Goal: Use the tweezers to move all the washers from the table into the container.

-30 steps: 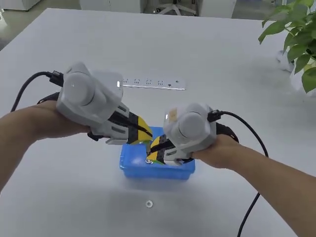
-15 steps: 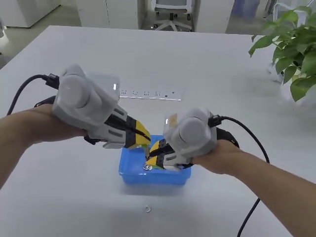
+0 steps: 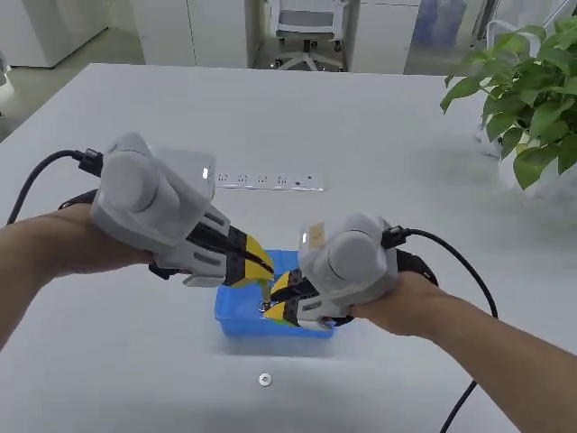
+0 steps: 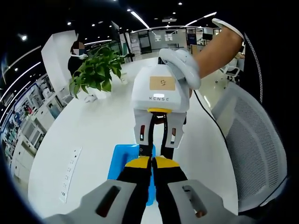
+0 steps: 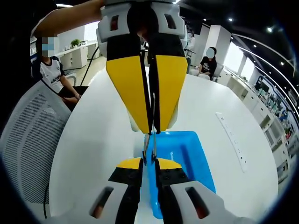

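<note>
The thin metal tweezers [image 5: 150, 140] are clamped between the yellow jaws of my left gripper [image 3: 261, 268], which reaches in from the left. Their tips point down into the gap of my right gripper [image 5: 148, 162], whose jaws press in on them from both sides. Both grippers meet over the front left part of the blue container [image 3: 233, 316]. A small grey washer [image 3: 263, 309] seems to sit at the tweezers' tips, just above the container's front edge. Another washer [image 3: 264, 379] lies on the white table in front of the container.
A white power strip [image 3: 266, 181] lies behind the container. A potted plant [image 3: 527, 99] stands at the table's right edge. Black cables trail from both grippers. An office chair [image 3: 311, 23] is beyond the far edge. People sit nearby in the right gripper view.
The head camera has tilted up, so the whole scene sits lower in the picture. Both grippers stay joined at the tweezers over the container, edging slightly toward its front.
</note>
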